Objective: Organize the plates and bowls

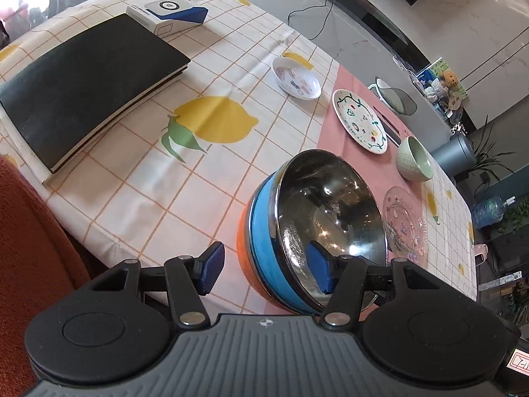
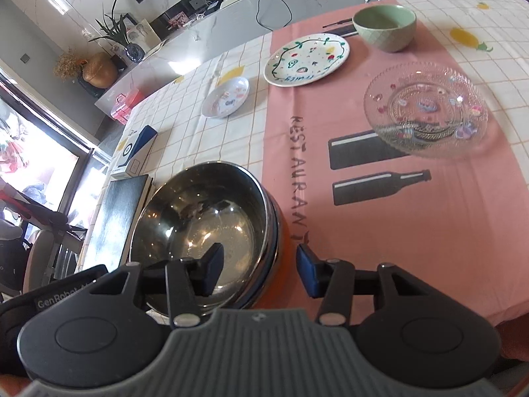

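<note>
L wrist view, left to right: black notebook lies flat on the lemon-print cloth, w/ a white-blue box just beyond its far corner. Small white dish sits mid-table. Nearer, a steel bowl is nested in a blue bowl, which sits in an orange one. Left gripper straddles the stack's near rim: one pad outside, one inside the steel bowl, fingers apart, not pressing anything. Past the stack, on the pink mat: painted plate, green bowl, glass plate, each apart from the others.

R wrist view: the stack is at lower left, steel bowl on top. Right gripper straddles its rim on the mat side, one pad inside, one outside; fingers apart, clear of the rim. Dish is on the cloth; painted plate, green bowl, glass plate on the mat.
</note>
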Motion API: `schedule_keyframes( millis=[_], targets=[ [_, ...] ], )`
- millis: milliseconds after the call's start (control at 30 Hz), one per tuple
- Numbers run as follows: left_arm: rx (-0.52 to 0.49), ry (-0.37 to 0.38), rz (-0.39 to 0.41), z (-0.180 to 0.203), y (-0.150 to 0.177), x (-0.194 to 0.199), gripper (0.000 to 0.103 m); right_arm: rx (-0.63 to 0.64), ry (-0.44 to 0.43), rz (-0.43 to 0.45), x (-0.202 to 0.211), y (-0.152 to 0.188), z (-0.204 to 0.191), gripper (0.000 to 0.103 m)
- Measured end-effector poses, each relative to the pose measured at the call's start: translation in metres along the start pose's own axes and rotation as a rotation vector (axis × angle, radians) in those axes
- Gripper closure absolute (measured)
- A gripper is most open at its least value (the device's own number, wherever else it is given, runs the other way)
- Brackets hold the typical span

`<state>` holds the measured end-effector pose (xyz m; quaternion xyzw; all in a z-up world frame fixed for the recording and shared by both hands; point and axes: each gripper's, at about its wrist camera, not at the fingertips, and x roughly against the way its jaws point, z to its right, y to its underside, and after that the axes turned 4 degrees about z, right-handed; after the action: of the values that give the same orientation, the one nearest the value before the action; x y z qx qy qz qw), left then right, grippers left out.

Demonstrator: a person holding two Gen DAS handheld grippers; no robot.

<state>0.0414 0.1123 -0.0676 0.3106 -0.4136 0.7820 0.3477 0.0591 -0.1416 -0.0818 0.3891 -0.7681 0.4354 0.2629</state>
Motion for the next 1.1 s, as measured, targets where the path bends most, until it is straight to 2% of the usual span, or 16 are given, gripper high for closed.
schedule_keyframes(
  millis=[33,100,267,333,667,867,967,1033,1100],
  targets=[
    [-0.004,0.005,0.001,0.001,0.001,-0.001,0.041,-0.004,-0.005,-0.006,-0.001,0.001,0.0,0.055],
    [-0.006,0.025,-0.007,0.002,0.001,-0.002,0.052,-0.007,-0.016,-0.011,-0.002,0.002,-0.001,0.056],
    [-0.021,0.014,-0.004,0.008,0.001,-0.005,0.056,-0.001,0.0,-0.003,-0.003,-0.001,-0.005,0.064],
    [-0.025,0.012,-0.002,0.009,-0.001,-0.007,0.056,-0.006,0.0,0.001,-0.004,-0.004,-0.003,0.067],
    [-0.036,-0.014,0.041,0.019,-0.025,-0.018,0.056,0.036,0.013,0.027,-0.021,-0.025,-0.015,0.067],
    [-0.032,-0.013,0.035,0.015,-0.027,-0.019,0.056,0.021,-0.007,0.006,-0.028,-0.032,-0.013,0.066],
    [-0.05,-0.019,0.063,0.017,-0.027,-0.013,0.05,0.033,-0.019,0.012,-0.026,-0.033,-0.013,0.066],
    [-0.077,-0.047,0.104,0.021,-0.027,-0.006,0.044,0.047,-0.026,0.025,-0.02,-0.034,-0.015,0.057],
    [-0.115,-0.076,0.155,0.029,-0.028,0.003,0.041,0.064,-0.031,0.044,-0.012,-0.036,-0.015,0.056]
  ],
)
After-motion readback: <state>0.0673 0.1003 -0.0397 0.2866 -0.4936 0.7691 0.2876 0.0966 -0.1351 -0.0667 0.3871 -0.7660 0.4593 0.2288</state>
